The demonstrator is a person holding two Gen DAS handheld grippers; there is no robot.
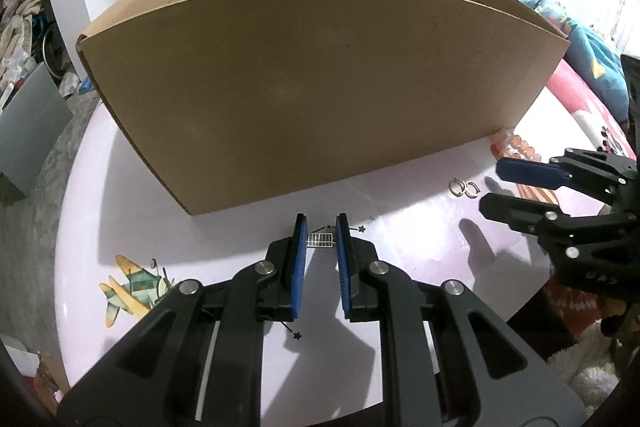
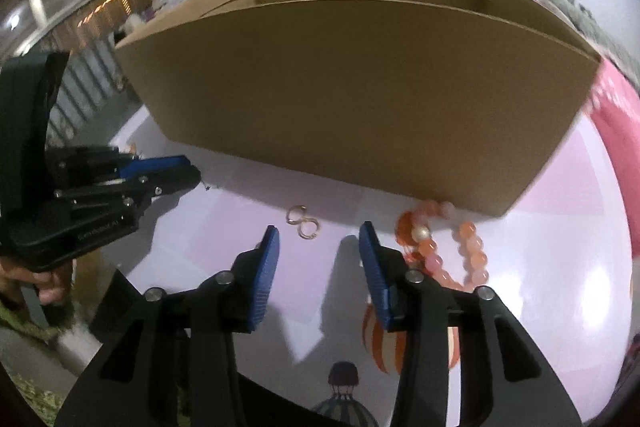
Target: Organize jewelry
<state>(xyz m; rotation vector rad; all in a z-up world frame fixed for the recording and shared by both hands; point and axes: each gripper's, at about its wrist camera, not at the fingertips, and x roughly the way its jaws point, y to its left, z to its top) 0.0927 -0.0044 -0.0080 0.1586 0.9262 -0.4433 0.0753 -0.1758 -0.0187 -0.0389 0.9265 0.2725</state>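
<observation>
A: Your left gripper [image 1: 321,229] fingers pinch the small silver clasp piece [image 1: 320,239] just above the counter [image 1: 400,251].

B: And your right gripper [image 2: 316,239] gapes empty near the rings [image 2: 303,222], probably next for the box [image 2: 360,87].

Cardboard box [image 1: 320,87] walls off the far table [image 1: 400,247]; near side open.

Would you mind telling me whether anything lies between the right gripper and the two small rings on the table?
Nothing visible does. The two small rings lie on bare table just ahead of the right gripper, whose fingers stand apart; the bead bracelet lies off to its right.
</observation>
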